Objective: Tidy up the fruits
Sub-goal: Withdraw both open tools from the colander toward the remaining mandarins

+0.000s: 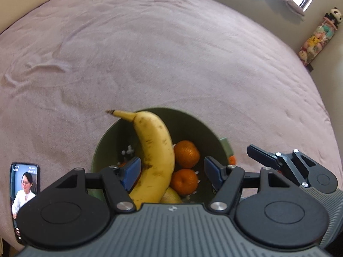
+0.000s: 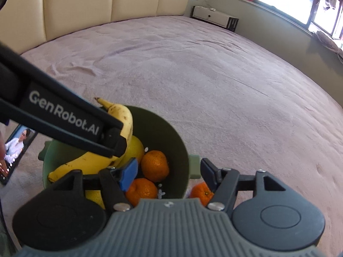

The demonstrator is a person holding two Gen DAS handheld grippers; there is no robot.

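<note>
Mauve plush bedding [image 1: 171, 53] covers the bed on which we work, with a padded cream headboard [image 2: 107, 2] at the far side and a window [image 2: 300, 2] off to the right. Directly ahead of our left gripper [image 1: 172, 169] sits a green colander [image 1: 193, 117]. Its blue pads stand apart: the banana [image 1: 154, 150] lies between them, close against the left-hand pad [image 1: 130, 172] and well clear of the right-hand one, so we read this tool as released. The banana leans in the colander, stem over the far rim. Just right of it lie two mandarins [image 1: 186, 154], one nearer us than the other, with a yellow fruit beneath the banana's near end.

Our right gripper [image 2: 168, 172] is likewise released, nothing between its pads. It hangs over the colander's near right rim. A third mandarin [image 2: 201, 192] lies outside the colander, just below the right-hand finger. A phone [image 1: 24, 184] showing video rests on the bedding left of the left gripper
</note>
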